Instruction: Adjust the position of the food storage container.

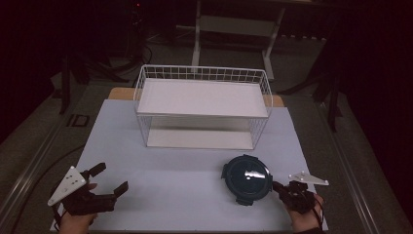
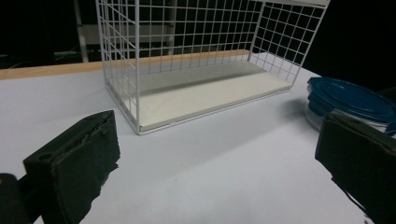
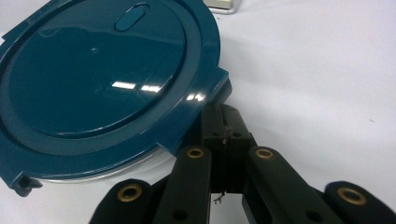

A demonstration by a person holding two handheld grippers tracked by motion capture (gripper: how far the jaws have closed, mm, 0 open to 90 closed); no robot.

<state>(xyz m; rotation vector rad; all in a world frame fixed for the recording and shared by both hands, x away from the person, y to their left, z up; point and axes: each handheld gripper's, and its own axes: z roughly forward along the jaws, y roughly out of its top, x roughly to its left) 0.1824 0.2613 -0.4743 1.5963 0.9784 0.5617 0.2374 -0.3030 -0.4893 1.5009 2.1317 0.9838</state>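
Note:
A round container with a dark blue lid (image 1: 246, 177) (image 3: 100, 77) (image 2: 352, 100) sits on the white table, front right of centre. My right gripper (image 1: 277, 186) (image 3: 223, 122) is shut, its jaws pressed together. Their tips sit right against the lid's side tab and are partly hidden beneath it. I cannot tell whether they pinch the tab. My left gripper (image 1: 111, 178) (image 2: 215, 158) is at the front left, open wide with nothing between its fingers (image 2: 77, 158). It points toward the white wire rack (image 1: 202, 105) (image 2: 201, 70).
The wire rack has a white top shelf (image 1: 202, 96) and a white bottom board (image 2: 210, 93), and stands at the table's back middle. The white table surface (image 1: 175, 170) runs between the rack and both grippers. A wooden edge (image 1: 121, 92) shows behind.

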